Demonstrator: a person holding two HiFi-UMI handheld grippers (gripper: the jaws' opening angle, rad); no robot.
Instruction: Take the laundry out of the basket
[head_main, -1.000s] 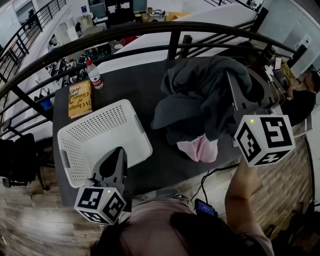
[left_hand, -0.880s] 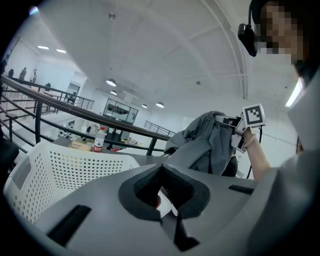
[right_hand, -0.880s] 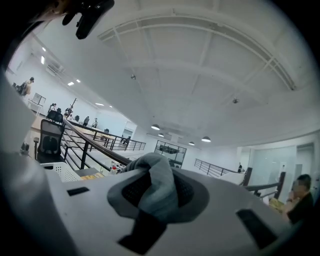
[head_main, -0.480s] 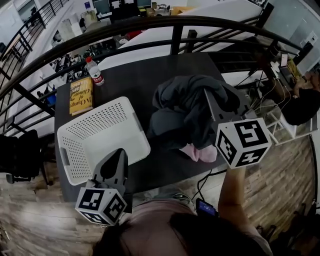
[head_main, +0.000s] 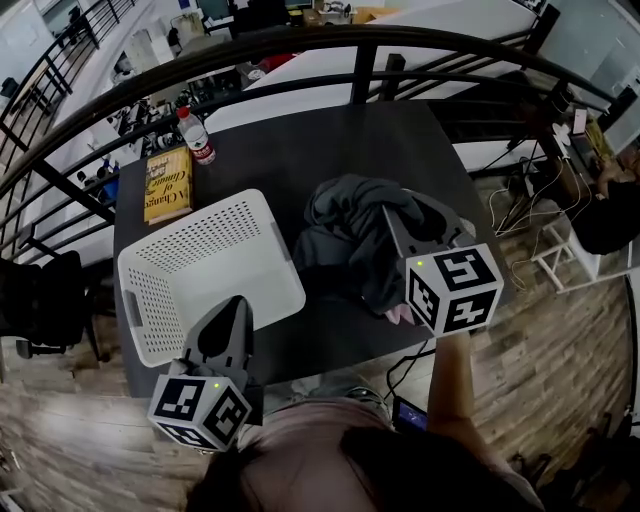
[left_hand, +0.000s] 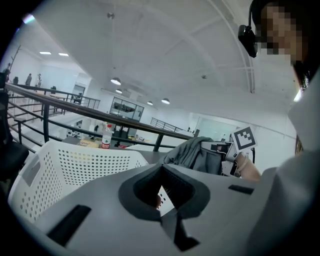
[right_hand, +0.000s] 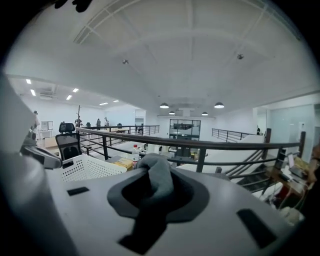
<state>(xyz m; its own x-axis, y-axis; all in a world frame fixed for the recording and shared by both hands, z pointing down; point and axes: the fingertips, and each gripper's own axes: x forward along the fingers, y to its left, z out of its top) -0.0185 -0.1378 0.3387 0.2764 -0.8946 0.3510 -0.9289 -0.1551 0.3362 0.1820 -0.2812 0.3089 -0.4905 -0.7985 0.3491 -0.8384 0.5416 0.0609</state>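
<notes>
The white perforated basket (head_main: 150, 270) stands on the dark table's left half, with nothing showing inside it. To its right lies a heap of dark grey laundry (head_main: 340, 235). My right gripper (head_main: 392, 218) is over the heap and shut on a fold of it; grey cloth (right_hand: 157, 180) bunches between its jaws. A scrap of pink cloth (head_main: 400, 316) peeks out under that gripper's marker cube. My left gripper (head_main: 238, 302) hovers at the basket's near rim, shut and holding nothing. Through it the basket wall (left_hand: 75, 170) shows in the left gripper view.
A yellow book (head_main: 167, 184) and a water bottle (head_main: 196, 136) sit at the table's far left corner. A black railing (head_main: 300, 55) curves behind the table (head_main: 300, 150). A black cable (head_main: 400, 365) hangs off the near edge. A dark chair (head_main: 40, 300) stands at the left.
My right gripper has come down and leftward with the grey laundry, which has sunk from a raised bundle into a lower heap. The pink cloth is now mostly hidden. The left gripper stays put.
</notes>
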